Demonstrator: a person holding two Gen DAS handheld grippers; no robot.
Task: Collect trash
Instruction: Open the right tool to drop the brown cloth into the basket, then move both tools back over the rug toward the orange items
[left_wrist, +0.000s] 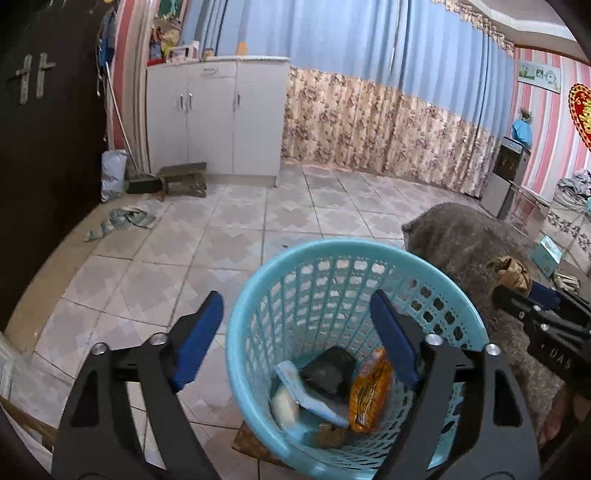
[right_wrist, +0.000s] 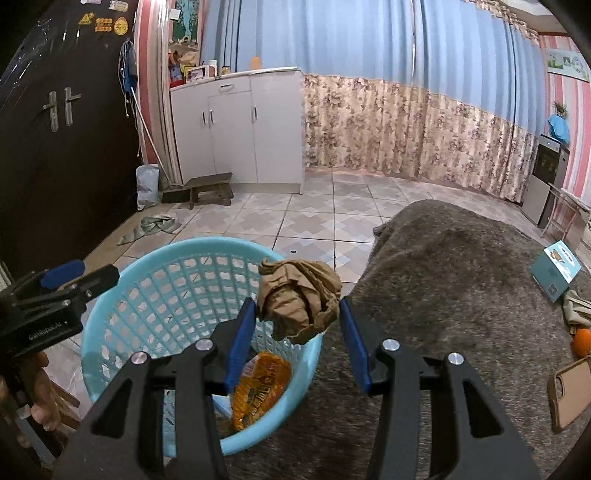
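The basket (right_wrist: 110, 280) stands left of the blanket (right_wrist: 461, 277), wrappers (left_wrist: 369, 391) inside.

- Both views: even, cool indoor light; the blue curtain (left_wrist: 369, 48) glows softly across the upper frame.
- Shadows are weak and diffuse.
- Fisheye bending curves the edges; corners are vignetted black.
- The dark door (right_wrist: 55, 147), upper left, shows faint glare.
- Slight softness throughout.

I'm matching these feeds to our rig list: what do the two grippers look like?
Both the left gripper and the right gripper are black angular frames with silver round bolts and blue finger pads. White lettering marks each gripper's body. No cables or sleeves show.
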